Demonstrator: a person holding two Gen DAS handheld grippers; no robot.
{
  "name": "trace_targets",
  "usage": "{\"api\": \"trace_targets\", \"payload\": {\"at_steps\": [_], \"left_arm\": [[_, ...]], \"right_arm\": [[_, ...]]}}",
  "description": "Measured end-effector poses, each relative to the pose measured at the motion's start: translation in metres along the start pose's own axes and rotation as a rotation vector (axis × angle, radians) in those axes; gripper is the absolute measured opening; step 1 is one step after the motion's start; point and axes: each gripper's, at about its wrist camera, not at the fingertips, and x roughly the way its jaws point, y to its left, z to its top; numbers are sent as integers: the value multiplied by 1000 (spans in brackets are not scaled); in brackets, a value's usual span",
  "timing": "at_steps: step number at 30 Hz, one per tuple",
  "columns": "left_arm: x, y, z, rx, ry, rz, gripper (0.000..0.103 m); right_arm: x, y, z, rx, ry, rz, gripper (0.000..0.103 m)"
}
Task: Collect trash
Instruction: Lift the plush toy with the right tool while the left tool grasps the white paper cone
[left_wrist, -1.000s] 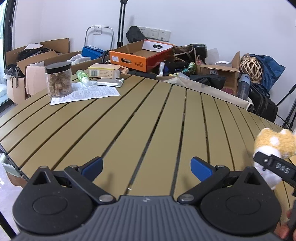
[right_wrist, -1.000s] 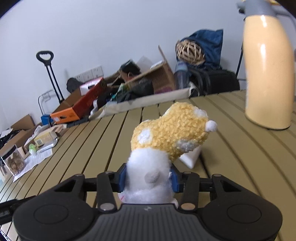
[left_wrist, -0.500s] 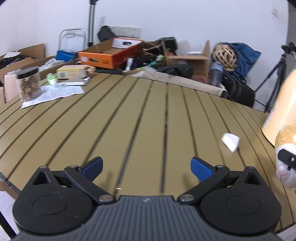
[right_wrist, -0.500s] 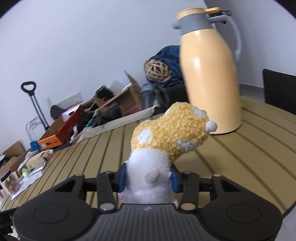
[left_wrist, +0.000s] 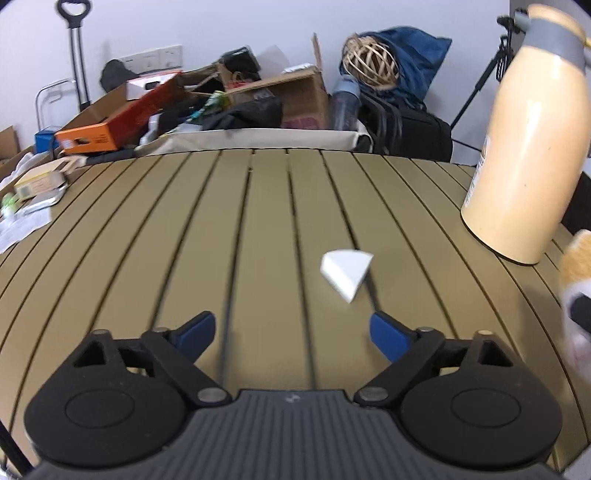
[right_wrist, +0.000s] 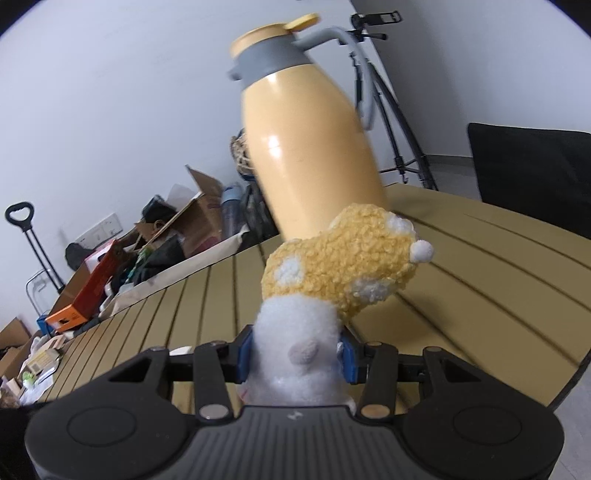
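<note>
white wedge scrap (left_wrist: 345, 272): flat on worktop (left_wrist: 258, 229), tip pointing toward the left gripper
left gripper (left_wrist: 291, 332): jaws spread, closing, nothing between
right gripper (right_wrist: 295, 356): jaws pinching plush toy (right_wrist: 332, 273)

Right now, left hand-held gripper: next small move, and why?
Probably ease the left hand-held gripper forward and slightly right until the white wedge scrap sits between its fingers. The closing jaws hold nothing, and the scrap lies just ahead on the slatted table.

The left gripper (left_wrist: 291, 330) pointed steeply downward toward twelve o'clock, its jaws closing on nothing. The right gripper (right_wrist: 295, 356) kept its jaws clamped on a plush toy (right_wrist: 340, 266).
</note>
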Motion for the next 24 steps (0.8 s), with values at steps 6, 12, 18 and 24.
{"api": "trace_targets", "payload": {"at_steps": [6,12,18,24], "left_arm": [[35,-27,16,35,21,-3,75],[58,-38,22,20,51,-6,56],[64,-43,29,9,41,-19,30],[64,-40,29,-11,40,-24,23]], "right_arm": [[-1,-35,9,43,-14,-34,45],[-1,-55,12,39,-31,-41,45],[3,-65,11,29,-17,-59,45],[1,-64,11,23,-16,-52,45]]}}
